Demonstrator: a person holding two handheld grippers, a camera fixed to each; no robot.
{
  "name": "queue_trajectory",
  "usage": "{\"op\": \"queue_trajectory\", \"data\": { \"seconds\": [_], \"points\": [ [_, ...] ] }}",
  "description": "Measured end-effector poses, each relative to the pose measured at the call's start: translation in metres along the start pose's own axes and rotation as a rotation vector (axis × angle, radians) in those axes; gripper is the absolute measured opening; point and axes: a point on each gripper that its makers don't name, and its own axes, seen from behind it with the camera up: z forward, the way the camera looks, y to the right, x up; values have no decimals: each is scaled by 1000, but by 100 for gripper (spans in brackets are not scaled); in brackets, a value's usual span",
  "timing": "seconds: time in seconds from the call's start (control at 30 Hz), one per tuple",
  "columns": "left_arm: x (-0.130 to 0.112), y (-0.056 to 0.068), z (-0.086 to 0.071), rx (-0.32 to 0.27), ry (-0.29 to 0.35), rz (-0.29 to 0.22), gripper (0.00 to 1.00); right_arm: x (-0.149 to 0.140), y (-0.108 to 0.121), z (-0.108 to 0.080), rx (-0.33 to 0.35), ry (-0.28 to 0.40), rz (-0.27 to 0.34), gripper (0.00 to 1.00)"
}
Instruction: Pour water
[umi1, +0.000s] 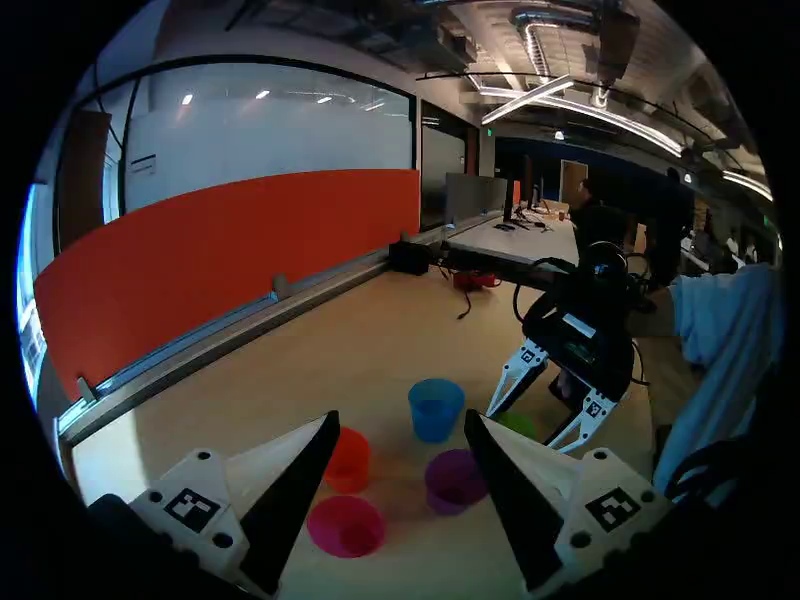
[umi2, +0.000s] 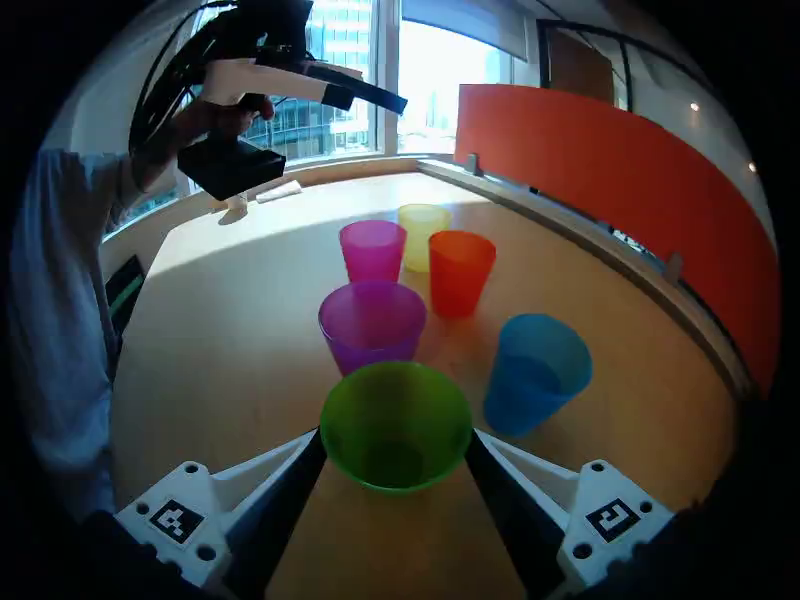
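Six plastic cups (umi2: 372, 320) stand close together on the wooden table (umi2: 220, 330); the left gripper (umi1: 401, 414) and the right gripper (umi2: 395, 437) are both spread wide. The green cup (umi2: 395, 425) sits between the right gripper's fingers (umi2: 285, 495) and seems light, thin and slippery, so hold it gently at mid-wall. It is translucent, tapered, wider at the rim.

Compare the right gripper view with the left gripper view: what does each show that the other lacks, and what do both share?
The right gripper view adds a yellow cup and buildings outside. The left gripper view adds distant desks and ceiling lights. Both show the green cup, purple cup, pink cup, orange cup and blue cup on the table, beside the orange wall panel.
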Motion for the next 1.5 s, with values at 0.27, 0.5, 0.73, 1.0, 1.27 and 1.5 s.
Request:
{"op": "queue_trajectory", "data": {
  "seconds": [0.27, 0.5, 0.73, 1.0, 1.27, 1.5],
  "points": [
    [-2, 2, 2, -9, -9, 7, 93, 1, 1, 4, 1, 3, -3, 100],
    [-4, 3, 3, -10, -21, 15, 93, 2, 2, 4, -1, 4, -4, 96],
    [-5, 4, 3, -9, -27, 16, 93, 5, 2, 1, 0, 16, 3, 91],
    [-8, 8, 5, -18, -36, 17, 93, 14, 5, -17, -16, 40, 7, 91],
    [-12, 15, 11, -30, -53, 31, 93, 28, 4, -43, -22, 75, 14, 91],
    [-16, 20, 17, -44, -64, 34, 93, 43, 4, -62, -27, 109, 22, 91]
  ]
}}
